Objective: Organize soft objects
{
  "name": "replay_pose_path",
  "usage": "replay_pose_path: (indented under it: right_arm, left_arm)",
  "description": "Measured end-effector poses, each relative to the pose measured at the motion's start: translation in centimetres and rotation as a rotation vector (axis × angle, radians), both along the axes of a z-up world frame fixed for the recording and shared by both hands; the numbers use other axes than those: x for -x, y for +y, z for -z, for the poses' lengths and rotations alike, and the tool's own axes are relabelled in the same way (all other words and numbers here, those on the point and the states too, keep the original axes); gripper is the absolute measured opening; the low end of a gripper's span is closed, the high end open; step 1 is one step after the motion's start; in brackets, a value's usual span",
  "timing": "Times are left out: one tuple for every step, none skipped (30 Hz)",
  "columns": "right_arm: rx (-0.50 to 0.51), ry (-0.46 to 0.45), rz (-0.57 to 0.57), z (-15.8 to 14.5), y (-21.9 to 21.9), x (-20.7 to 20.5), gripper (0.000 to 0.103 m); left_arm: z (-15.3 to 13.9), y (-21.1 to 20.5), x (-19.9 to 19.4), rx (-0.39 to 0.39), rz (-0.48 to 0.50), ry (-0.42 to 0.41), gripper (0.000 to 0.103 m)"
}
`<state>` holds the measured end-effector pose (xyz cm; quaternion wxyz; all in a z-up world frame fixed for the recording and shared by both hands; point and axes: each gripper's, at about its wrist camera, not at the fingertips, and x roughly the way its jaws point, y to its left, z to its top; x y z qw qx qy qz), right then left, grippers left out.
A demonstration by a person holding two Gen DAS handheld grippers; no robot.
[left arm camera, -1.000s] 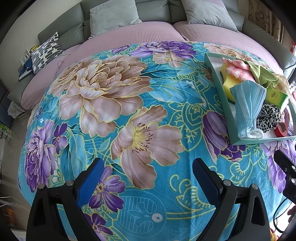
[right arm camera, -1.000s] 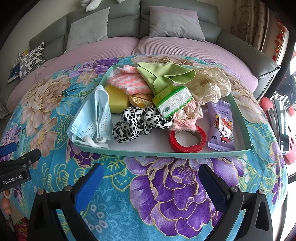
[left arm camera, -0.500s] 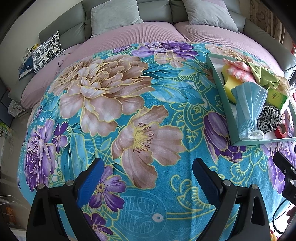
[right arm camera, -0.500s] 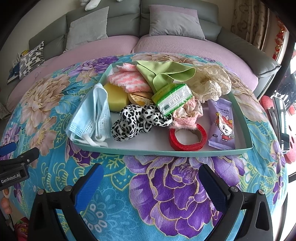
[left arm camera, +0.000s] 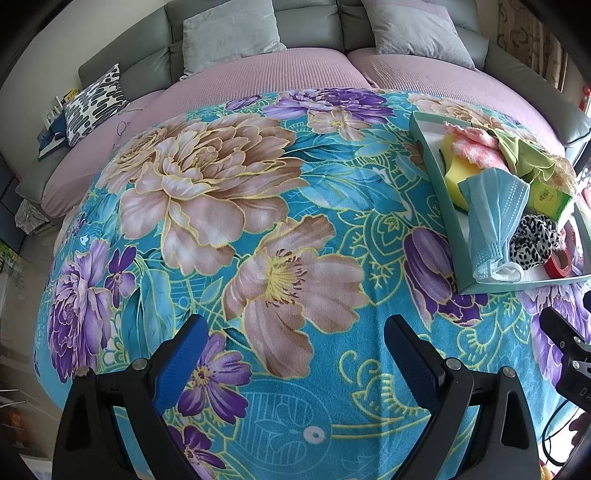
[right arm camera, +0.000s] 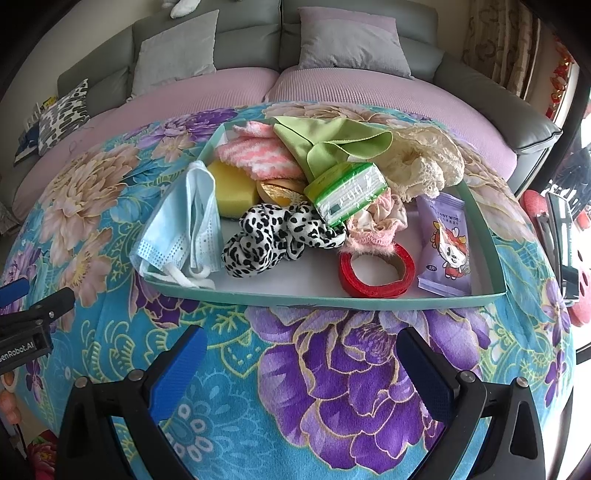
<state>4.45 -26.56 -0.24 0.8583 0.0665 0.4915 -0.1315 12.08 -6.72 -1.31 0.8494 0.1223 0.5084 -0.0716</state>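
- Behind everything runs a grey sofa (left arm camera: 306,22) with pink seat covers; in front of it a floral blanket (left arm camera: 258,229) drapes the surface.
- Blanket left of the teal tray (right arm camera: 332,300) lies bare and wide, as the left view shows; the tray sits toward the right edge.
- Left tool (left arm camera: 295,354) hovers over the blanket, jaws wide apart, holding nothing.
- Right tool (right arm camera: 301,363) hangs just short of the tray's near rim, jaws likewise spread and empty.
- Only the right view shows the purple wipes packet (right arm camera: 445,243), the red tape roll (right arm camera: 375,273) and the cream lace cloth (right arm camera: 424,162).
- Blue face mask (right arm camera: 181,225) lies at the tray's left end, long axis running front to back, ear loops over the near rim.
- Leopard scrunchie (right arm camera: 273,236) lies mid-tray beside it, stretched left to right.
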Motion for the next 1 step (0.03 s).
replay_pose_path:
  right_arm:
    - [0.000,0.001,0.000,0.03,0.02,0.03,0.103]
  left_arm:
    - [0.03,-0.06,0.00,0.000,0.003,0.001,0.096]
